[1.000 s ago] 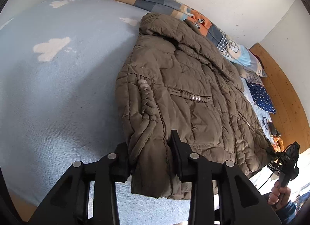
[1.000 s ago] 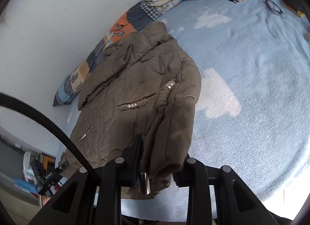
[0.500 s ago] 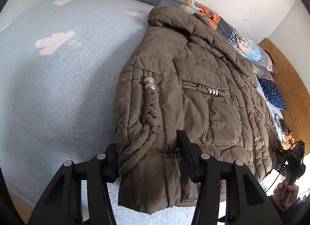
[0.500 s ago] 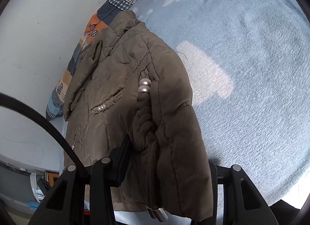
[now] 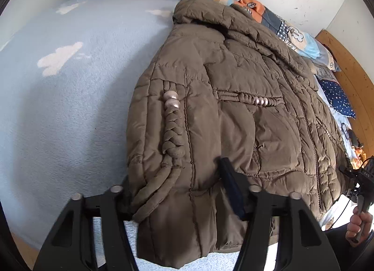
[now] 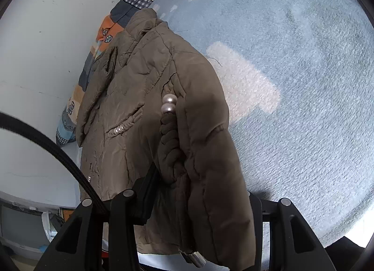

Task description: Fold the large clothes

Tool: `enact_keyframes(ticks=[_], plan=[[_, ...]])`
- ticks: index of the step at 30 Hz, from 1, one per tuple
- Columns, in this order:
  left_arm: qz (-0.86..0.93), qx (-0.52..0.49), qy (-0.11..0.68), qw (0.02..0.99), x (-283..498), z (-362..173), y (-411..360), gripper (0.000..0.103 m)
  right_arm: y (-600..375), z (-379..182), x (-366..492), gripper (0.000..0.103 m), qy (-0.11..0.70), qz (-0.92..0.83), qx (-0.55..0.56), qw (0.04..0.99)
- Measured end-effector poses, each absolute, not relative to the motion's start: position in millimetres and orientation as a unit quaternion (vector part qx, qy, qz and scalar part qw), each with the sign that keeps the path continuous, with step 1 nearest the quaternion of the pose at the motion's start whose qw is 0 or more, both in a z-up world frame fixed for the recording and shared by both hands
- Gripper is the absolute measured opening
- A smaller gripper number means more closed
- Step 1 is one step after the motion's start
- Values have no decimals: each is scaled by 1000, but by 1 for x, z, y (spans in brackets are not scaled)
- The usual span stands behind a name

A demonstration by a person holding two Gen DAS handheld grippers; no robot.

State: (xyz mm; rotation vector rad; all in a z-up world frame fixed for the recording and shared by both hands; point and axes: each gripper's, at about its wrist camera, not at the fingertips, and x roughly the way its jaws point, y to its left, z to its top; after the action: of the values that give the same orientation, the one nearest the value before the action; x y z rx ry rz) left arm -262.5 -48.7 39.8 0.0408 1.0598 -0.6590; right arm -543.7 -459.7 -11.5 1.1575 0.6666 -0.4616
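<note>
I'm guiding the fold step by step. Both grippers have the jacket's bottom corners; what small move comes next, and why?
Probably carry both corners toward the collar. The left gripper and right gripper each pinch the hem of the brown jacket, which lies flat on the blue blanket.

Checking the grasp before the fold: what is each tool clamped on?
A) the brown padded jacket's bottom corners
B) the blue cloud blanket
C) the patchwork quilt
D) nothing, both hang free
A: the left tool and the right tool each have brown jacket padding bunched between their fingers, near its hem.
</note>
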Motion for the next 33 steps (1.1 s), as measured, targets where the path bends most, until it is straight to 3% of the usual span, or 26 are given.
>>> enact_keyframes(ticks=[1,3,6,16,24,27,30,32,33], plan=[[-318,18,491,811,-264,41,-50,25,-459,-10,-544,42,307,-215,528,762],[-325,31,475,817,-270,46,-53,21,-456,-6,-544,28,305,-214,517,770],[-332,28,449,829,-276,57,-52,17,-450,7,-543,19,291,-209,500,789],[-342,9,402,849,-292,93,-39,16,-425,57,-563,16,237,-200,440,843],[-317,5,415,853,-280,89,-29,18,-392,74,-575,16,240,-194,397,864],[-300,32,432,850,-276,77,-39,23,-397,66,-569,16,258,-203,396,857],[-278,54,440,852,-275,67,-43,37,-409,47,-565,23,288,-217,412,836],[-266,51,453,849,-271,63,-41,52,-418,31,-566,30,304,-227,438,815],[-255,50,461,848,-270,60,-39,67,-423,23,-566,40,313,-227,453,803]])
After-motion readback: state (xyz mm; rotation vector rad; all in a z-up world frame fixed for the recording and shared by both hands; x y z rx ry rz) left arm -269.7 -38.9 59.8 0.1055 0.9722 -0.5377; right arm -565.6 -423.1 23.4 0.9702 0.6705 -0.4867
